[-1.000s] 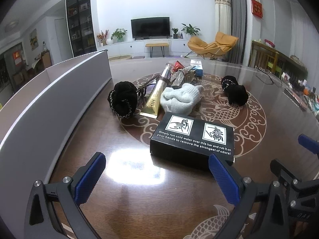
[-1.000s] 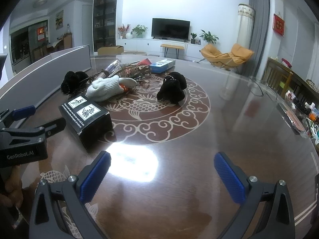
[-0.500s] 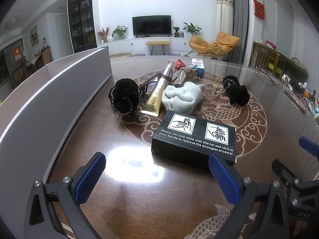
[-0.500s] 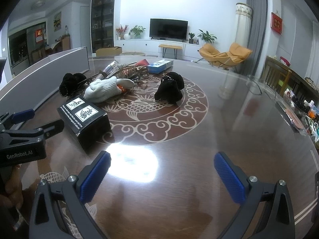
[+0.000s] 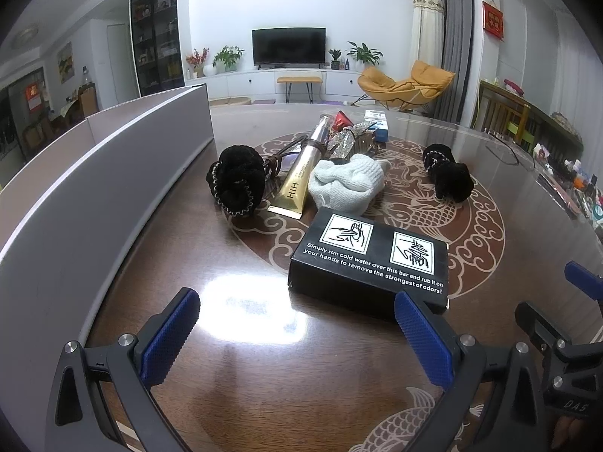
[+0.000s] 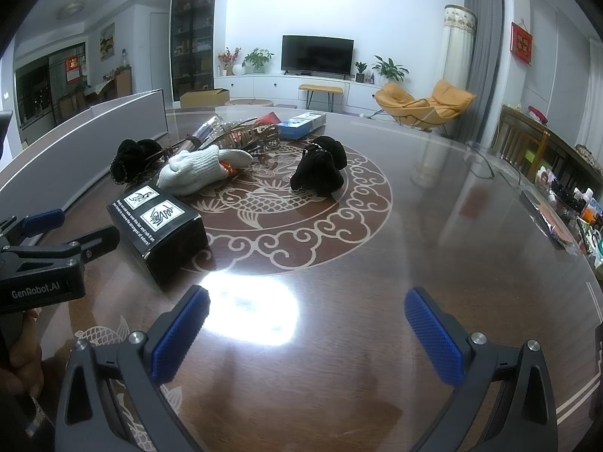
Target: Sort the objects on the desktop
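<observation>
The tabletop [image 5: 264,395] is dark glossy wood with a pale fish-and-cloud inlay. A grey-walled bin [image 5: 94,188] runs along its left edge. The black box [image 5: 371,260] lies flat just ahead of the left gripper [image 5: 297,335], printed face up, its long axis crosswise to the gripper and skewed, the right end nearer. Behind it the white knit glove [image 5: 346,182] lies bunched, touching the gold tube [image 5: 299,180], whose long axis runs away from the camera, crimped end nearest. One black scrunchie [image 5: 235,182] sits left of the tube, another black scrunchie [image 5: 448,175] well apart to the right. Jaws of both the left gripper and the right gripper [image 6: 307,335] are spread, holding nothing, above bare tabletop.
</observation>
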`<act>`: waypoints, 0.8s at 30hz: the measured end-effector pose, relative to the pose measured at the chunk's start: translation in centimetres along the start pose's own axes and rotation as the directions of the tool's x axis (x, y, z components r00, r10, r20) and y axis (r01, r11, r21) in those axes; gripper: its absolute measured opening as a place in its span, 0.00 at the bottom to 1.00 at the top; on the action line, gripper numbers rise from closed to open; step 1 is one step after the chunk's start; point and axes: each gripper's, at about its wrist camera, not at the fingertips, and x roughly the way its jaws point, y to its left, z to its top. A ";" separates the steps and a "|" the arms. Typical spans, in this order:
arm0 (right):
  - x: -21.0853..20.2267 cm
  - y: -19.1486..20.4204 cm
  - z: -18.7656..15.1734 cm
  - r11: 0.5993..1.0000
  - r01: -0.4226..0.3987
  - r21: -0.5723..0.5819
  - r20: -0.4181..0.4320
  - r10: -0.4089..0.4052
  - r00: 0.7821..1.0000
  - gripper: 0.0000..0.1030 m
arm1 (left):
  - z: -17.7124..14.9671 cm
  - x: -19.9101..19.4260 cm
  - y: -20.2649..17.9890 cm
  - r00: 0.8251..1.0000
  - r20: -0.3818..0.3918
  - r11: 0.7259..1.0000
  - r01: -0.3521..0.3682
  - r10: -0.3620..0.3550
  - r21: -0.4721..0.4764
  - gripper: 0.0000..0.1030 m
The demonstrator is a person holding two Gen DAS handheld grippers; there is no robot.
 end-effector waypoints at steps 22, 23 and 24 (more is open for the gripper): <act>0.0 0.0 0.0 1.000 -0.001 0.000 0.000 0.001 1.000 1.00 | 0.0 0.1 0.2 1.000 -0.005 1.000 0.005 -0.005 -0.006 1.00; 0.0 0.0 0.0 1.000 -0.001 0.000 0.001 0.001 1.000 1.00 | 0.0 0.1 0.2 1.000 -0.005 1.000 0.005 -0.005 -0.006 1.00; 0.0 0.0 0.0 1.000 -0.001 0.000 0.001 0.001 1.000 1.00 | 0.0 0.2 0.2 1.000 -0.005 1.000 0.004 -0.004 -0.006 1.00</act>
